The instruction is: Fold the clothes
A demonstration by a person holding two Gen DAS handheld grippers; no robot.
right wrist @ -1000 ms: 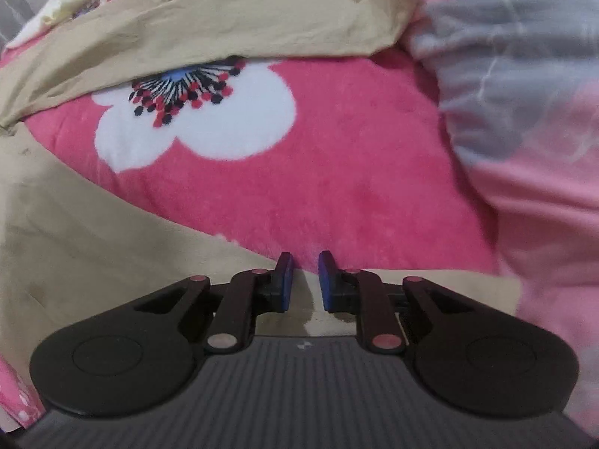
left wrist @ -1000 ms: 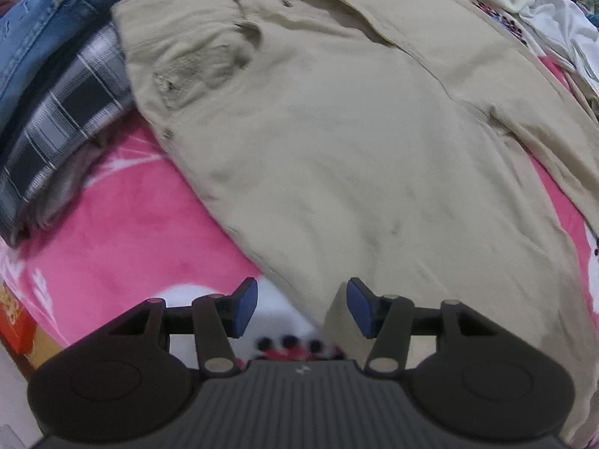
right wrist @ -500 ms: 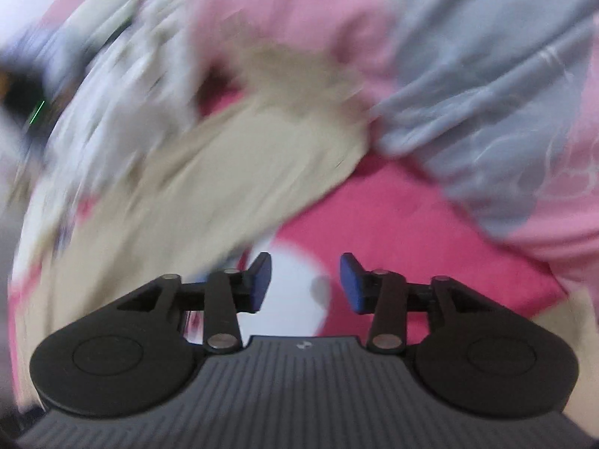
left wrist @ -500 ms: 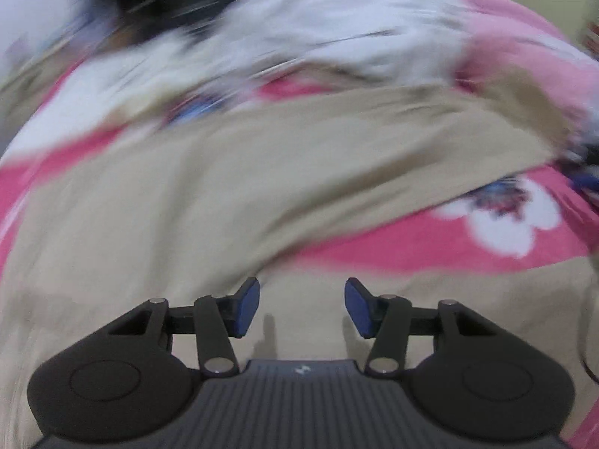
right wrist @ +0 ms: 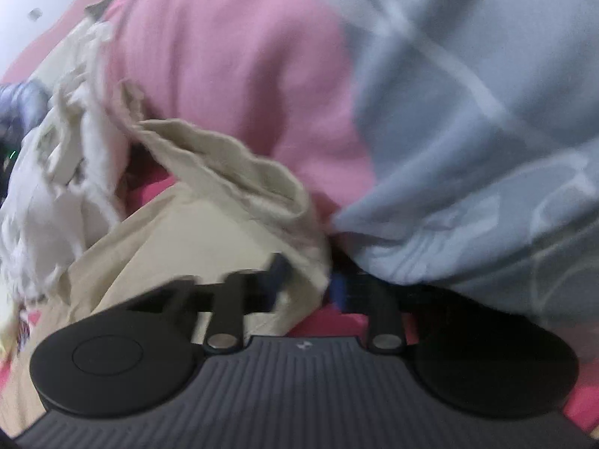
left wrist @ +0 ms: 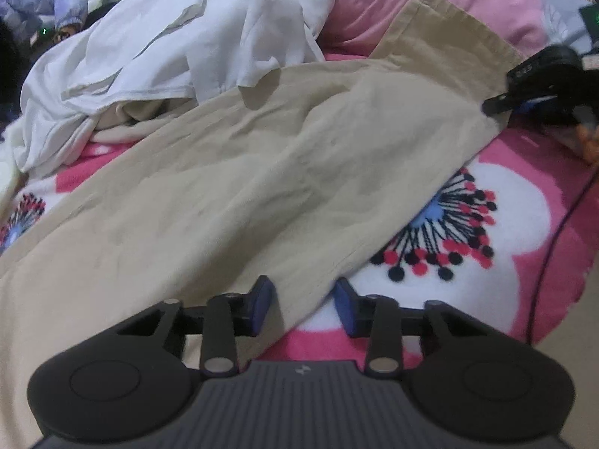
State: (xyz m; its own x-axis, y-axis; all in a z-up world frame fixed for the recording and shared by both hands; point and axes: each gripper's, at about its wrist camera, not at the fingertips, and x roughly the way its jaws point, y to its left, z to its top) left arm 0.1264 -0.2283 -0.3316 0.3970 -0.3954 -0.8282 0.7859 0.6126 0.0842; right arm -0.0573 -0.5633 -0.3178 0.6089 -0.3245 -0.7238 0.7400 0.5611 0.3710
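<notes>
Moved: both views swung onto the beige trousers [left wrist: 262,172] on the bed [left wrist: 524,224]. Left claw [left wrist: 303,307] closing, astride edge, at 6 o'clock. Right claw [right wrist: 303,277] pinching hem, 2 o'clock. Risk: thin bite slips, spoiling fold.

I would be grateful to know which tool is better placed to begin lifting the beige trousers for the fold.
Right. The right tool is shut on the hem of the beige trousers. On the left tool the jaws have just been closing, with the leg's side edge between them, not yet gripped.
</notes>
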